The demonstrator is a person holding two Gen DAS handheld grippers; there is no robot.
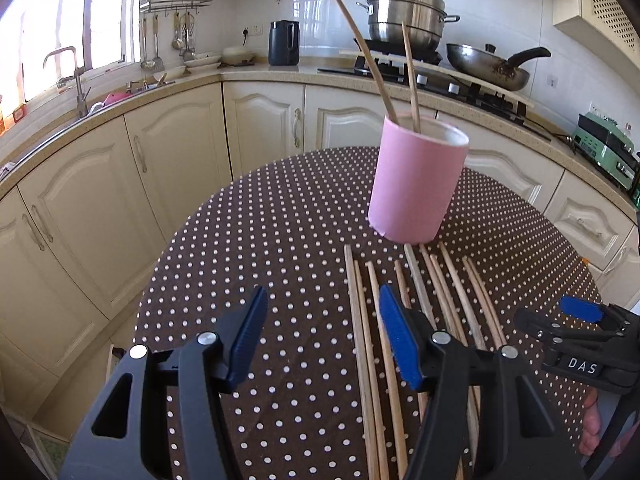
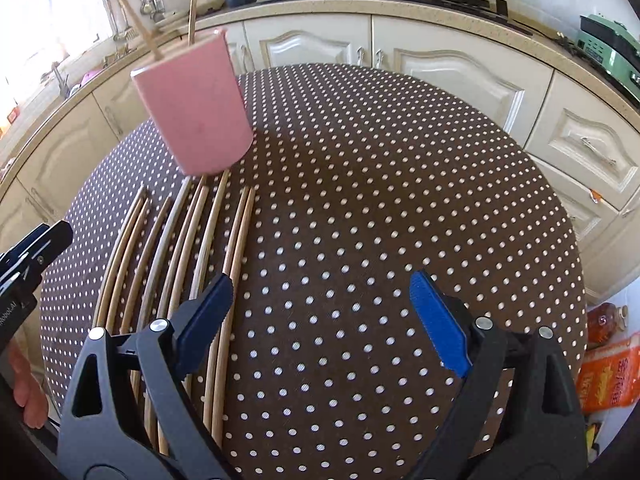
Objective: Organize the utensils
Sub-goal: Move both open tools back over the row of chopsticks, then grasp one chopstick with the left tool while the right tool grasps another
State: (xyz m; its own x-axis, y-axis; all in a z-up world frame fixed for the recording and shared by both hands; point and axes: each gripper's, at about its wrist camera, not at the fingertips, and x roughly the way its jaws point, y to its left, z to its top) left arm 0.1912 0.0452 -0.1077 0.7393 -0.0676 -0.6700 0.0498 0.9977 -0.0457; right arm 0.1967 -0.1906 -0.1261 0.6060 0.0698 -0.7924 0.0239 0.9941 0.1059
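Both claws, left claw [image 1: 322, 336] and right claw [image 2: 320, 320], gape released above slender wooden chopsticks [image 1: 374, 360] on the dotted desk [image 1: 280, 240]; beyond stands a pink cylindrical cup [image 1: 416, 184].

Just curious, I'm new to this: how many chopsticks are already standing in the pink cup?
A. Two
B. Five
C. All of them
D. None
A: two chopsticks stand in the pink cup, while the rest lie flat on the table.
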